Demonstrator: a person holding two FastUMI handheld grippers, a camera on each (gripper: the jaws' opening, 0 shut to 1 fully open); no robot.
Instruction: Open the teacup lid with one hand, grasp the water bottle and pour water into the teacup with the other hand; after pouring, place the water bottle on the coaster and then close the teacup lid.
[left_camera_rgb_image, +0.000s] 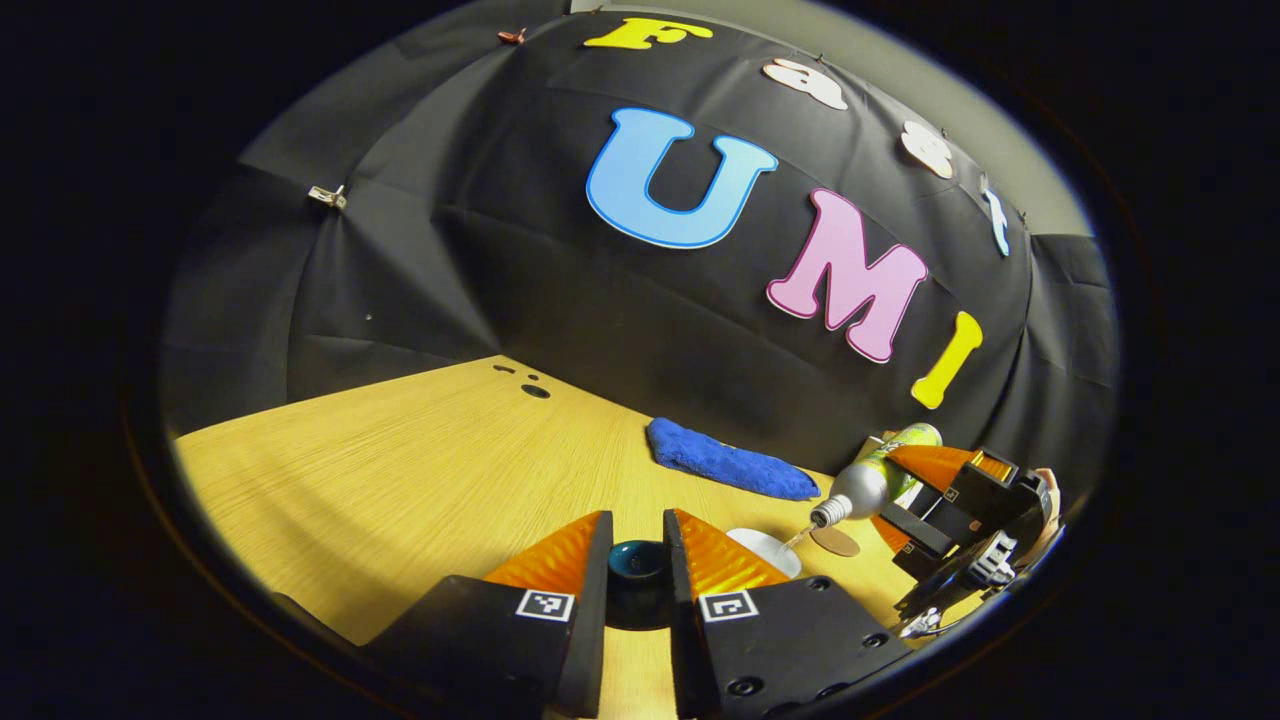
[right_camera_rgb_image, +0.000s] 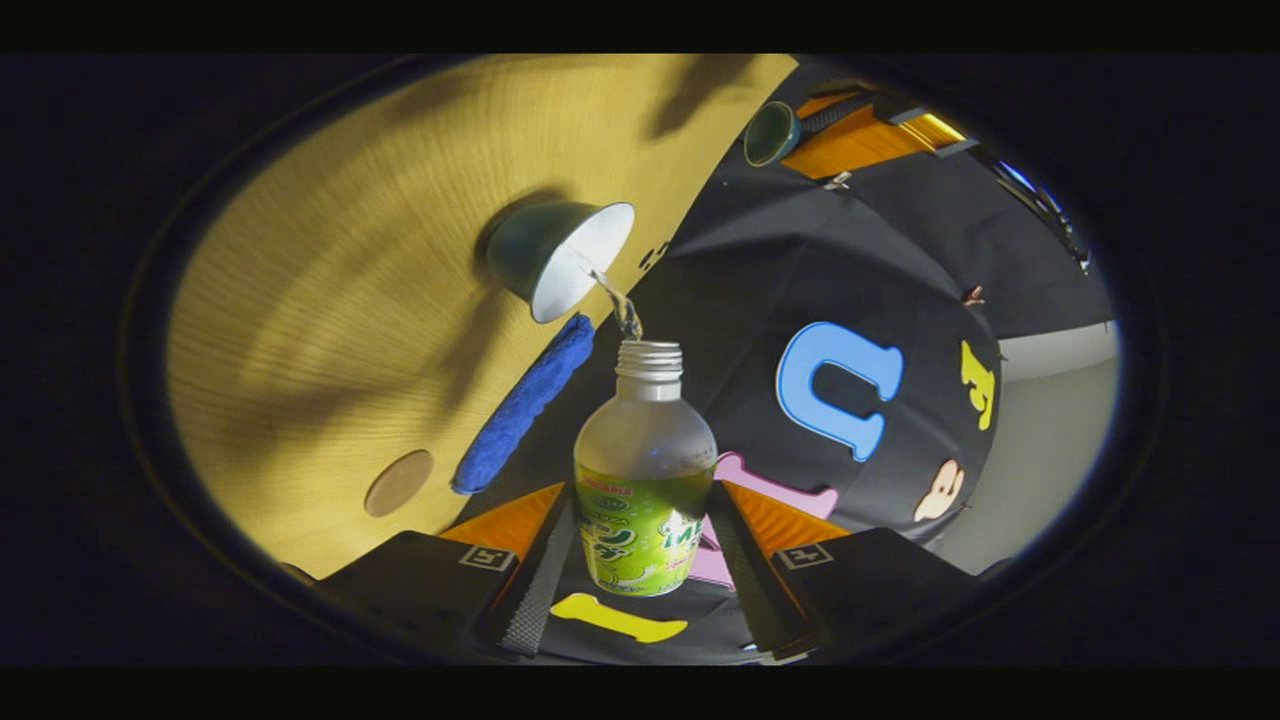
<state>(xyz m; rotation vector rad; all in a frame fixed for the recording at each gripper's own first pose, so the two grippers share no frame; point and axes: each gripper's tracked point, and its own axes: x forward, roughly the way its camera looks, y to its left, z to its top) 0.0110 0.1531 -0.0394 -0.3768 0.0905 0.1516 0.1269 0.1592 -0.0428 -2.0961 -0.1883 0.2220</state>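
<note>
My left gripper (left_camera_rgb_image: 638, 528) is shut on the dark teal teacup lid (left_camera_rgb_image: 638, 572) and holds it above the wooden table (left_camera_rgb_image: 400, 450). In the right gripper view the lid (right_camera_rgb_image: 770, 133) hangs at the top, still in that gripper (right_camera_rgb_image: 808, 122). My right gripper (right_camera_rgb_image: 640, 492) is shut on the green-labelled water bottle (right_camera_rgb_image: 645, 470), which is tipped over. A thin stream of water (right_camera_rgb_image: 625, 312) runs from its open mouth into the white-lined teacup (right_camera_rgb_image: 560, 255). Seen from the left gripper view, the bottle (left_camera_rgb_image: 870, 482) leans down toward the cup (left_camera_rgb_image: 768, 550), with the right gripper (left_camera_rgb_image: 950, 500) behind it. The round brown coaster (left_camera_rgb_image: 835, 541) lies beside the cup.
A folded blue cloth (left_camera_rgb_image: 730, 462) lies along the table's far edge by the black wall, behind the cup and coaster. In the right gripper view the cloth (right_camera_rgb_image: 520, 405) sits between the cup and the coaster (right_camera_rgb_image: 398, 482). Small dark holes (left_camera_rgb_image: 535, 390) mark the table's back corner.
</note>
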